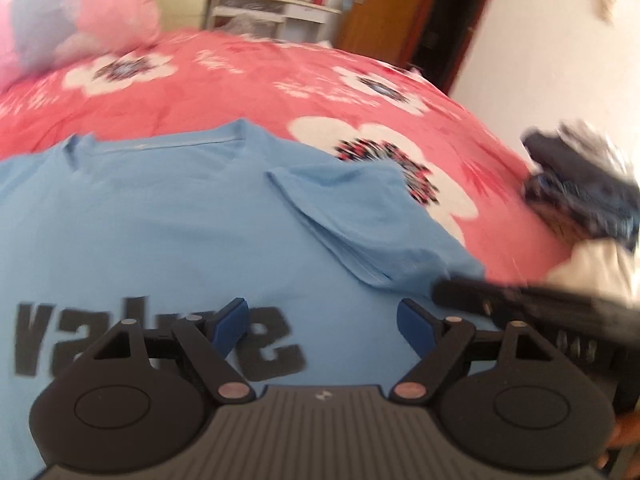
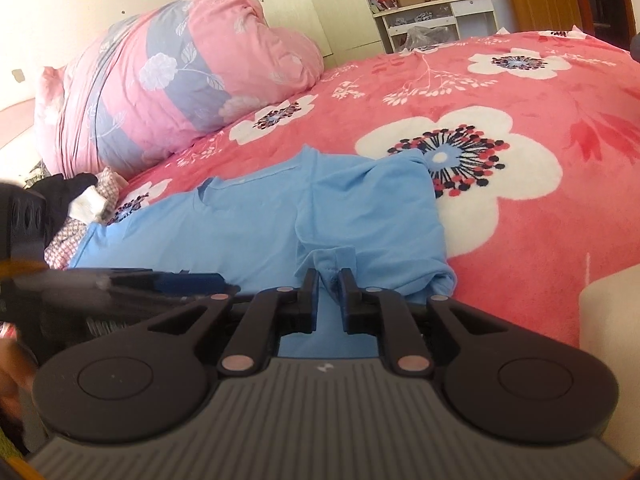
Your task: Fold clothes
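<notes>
Lying on bed (image 2: 520,240): blue T-shirt (image 1: 160,220), sleeve folded inward
Left gripper (image 1: 322,320): jaws spread wide, nothing between
Right gripper (image 2: 329,280): jaws narrowly apart, sleeve cloth bunched between, grasp undeterminable

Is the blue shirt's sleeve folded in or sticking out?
Folded in. The sleeve lies doubled over the blue shirt, not spread onto the red blanket.

My T-shirt (image 2: 256,224) light blue, black block lettering (image 1: 152,340) across it. Bedspread (image 2: 520,240) coral pink, big white flowers with dark dotted centres (some red dots mixed in). Rolled quilt (image 2: 172,80) pink with grey-blue bands, white flower print. My gripper fingers (image 1: 230,322) black, blue pads. Door (image 1: 384,4) brown wood.
</notes>
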A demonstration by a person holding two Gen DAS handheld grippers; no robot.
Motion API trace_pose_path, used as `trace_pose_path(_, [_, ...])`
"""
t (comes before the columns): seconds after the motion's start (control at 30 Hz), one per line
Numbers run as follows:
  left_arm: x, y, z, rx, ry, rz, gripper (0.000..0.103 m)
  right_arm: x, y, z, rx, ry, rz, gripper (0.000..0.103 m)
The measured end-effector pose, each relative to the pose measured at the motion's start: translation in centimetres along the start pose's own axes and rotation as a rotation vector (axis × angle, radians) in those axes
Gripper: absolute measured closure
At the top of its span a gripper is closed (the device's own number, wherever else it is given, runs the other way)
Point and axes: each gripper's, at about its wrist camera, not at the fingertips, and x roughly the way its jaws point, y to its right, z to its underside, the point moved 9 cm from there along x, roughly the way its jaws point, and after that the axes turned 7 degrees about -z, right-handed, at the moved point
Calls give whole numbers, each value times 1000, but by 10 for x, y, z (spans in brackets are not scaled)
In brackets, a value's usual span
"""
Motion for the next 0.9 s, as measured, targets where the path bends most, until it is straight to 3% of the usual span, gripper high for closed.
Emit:
trace_pose_path(0.13, [-3,-15,-16,-67,7,-39,21,-5,-8,4,-28,-26,-16,71])
trace_pose_path(0.23, [0,-12,-30,-32,34,-66,21,-15,-16,6,-38,-58,-52,59])
trace_pose_path(0.3, [7,-4,-37,23,53,-80,21,-24,-18,3,-29,-59,-77,59])
trace_pose_path(0.43, [26,17,-39,158,58,-102,21,-48,-10,-14,36,29,-109,59])
trace_pose_path(0.53, [42,29,-29,285,45,-148,21,-51,3,-21,57,90,-44,61])
trace_pose_path(0.6, [49,30,-20,352,43,-197,20,-43,8,-17,44,84,2,62])
trace_pose_path(0.9, [38,-1,-37,309,85,-277,24,-7,-17,15,-136,-63,41,67])
